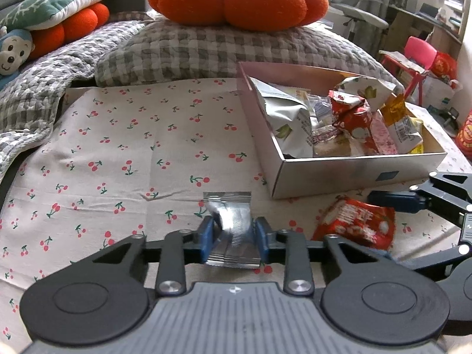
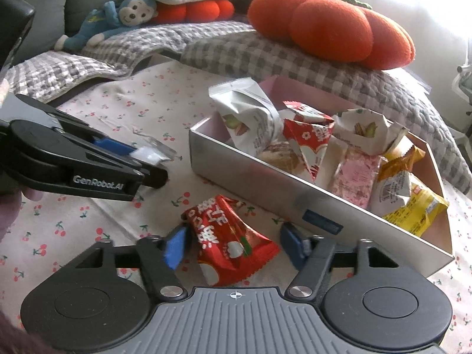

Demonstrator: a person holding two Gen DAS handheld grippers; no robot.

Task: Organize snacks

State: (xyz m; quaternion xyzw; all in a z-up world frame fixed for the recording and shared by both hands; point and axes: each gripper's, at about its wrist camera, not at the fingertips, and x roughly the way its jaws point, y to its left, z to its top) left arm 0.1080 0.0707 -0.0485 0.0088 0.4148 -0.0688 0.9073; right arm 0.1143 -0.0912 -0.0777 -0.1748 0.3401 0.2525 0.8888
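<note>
Left wrist view: the left tongs (image 1: 234,237), low centre, are clamped on a silver foil snack packet (image 1: 231,230) over the cherry-print bedsheet (image 1: 118,147). Wide bare sheet spreads to the left; the snack box (image 1: 348,174) stands centre right, its near corner just beyond the packet.

Right wrist view: the right tongs (image 2: 236,243) stand apart around a red snack packet (image 2: 228,236) lying on the sheet; the left pad touches it, the right pad is clear. The box's long wall runs just right of it; open sheet lies upper left.
</note>
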